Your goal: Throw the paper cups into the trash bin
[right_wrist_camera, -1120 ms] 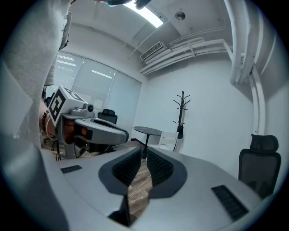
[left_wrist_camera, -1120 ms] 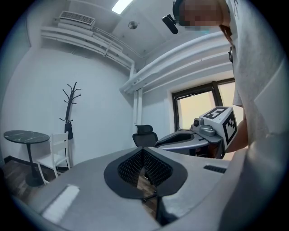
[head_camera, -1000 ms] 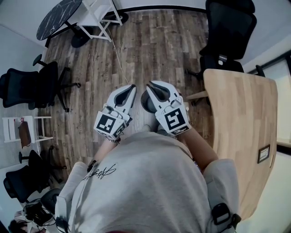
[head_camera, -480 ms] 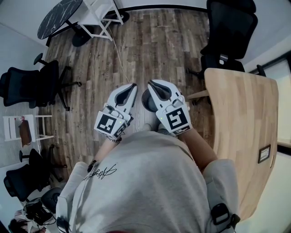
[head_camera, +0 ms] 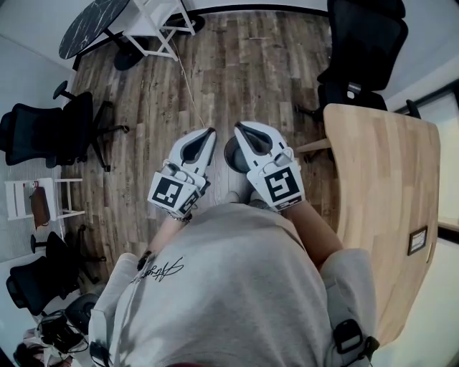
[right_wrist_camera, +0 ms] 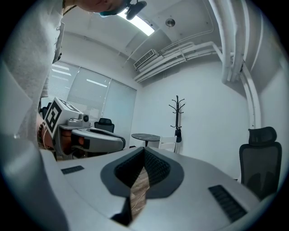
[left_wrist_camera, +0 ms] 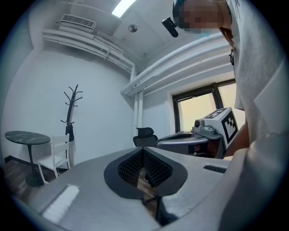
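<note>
No paper cup shows in any view. A dark round trash bin (head_camera: 231,155) stands on the wooden floor below my hands, mostly hidden between the two grippers. My left gripper (head_camera: 210,132) (left_wrist_camera: 143,150) points level over the floor, its jaws shut with nothing in them. My right gripper (head_camera: 239,127) (right_wrist_camera: 144,151) is held beside it, just right of the bin. Its jaws have just been closing and now meet with nothing between them. Each gripper appears in the other's view: the right gripper (left_wrist_camera: 212,131), the left gripper (right_wrist_camera: 88,135).
A light wooden table (head_camera: 387,193) stands at my right, with a black office chair (head_camera: 358,50) beyond it. A round black table (head_camera: 90,29) and a white chair (head_camera: 154,21) stand far left. More black chairs (head_camera: 50,136) line the left wall. A coat stand (right_wrist_camera: 177,115) stands by the far wall.
Both grippers sit slightly higher in the head view, and the right one has rolled a little. Nothing was taken hold of or let go.
</note>
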A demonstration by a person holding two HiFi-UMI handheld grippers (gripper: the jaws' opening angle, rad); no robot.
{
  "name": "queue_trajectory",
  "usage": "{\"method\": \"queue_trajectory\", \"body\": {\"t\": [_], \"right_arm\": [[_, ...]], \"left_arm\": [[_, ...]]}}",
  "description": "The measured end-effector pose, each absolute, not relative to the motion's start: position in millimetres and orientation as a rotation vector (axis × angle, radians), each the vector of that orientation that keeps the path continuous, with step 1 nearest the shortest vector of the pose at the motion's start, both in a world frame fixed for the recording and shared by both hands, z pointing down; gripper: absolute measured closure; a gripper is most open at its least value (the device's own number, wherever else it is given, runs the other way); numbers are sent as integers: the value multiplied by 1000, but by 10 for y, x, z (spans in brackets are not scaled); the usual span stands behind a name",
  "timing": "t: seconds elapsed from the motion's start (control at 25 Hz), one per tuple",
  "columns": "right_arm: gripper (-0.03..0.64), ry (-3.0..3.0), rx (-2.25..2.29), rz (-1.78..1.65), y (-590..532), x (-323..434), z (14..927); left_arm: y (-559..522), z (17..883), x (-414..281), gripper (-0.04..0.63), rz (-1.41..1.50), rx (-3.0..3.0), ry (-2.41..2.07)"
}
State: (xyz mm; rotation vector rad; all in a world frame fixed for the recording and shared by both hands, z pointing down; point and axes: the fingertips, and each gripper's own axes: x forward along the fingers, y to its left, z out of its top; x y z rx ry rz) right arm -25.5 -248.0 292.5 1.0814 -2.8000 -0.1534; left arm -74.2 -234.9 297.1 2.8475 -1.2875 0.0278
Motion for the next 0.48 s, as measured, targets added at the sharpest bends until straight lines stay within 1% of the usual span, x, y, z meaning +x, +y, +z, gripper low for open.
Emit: {"method": "queue_trajectory", "body": {"t": [0.48], "right_arm": [[607, -2828, 1122, -102, -2488, -196, 2895]], "left_arm": [[-2344, 2969, -747, 592, 17, 2847, -1285]]}}
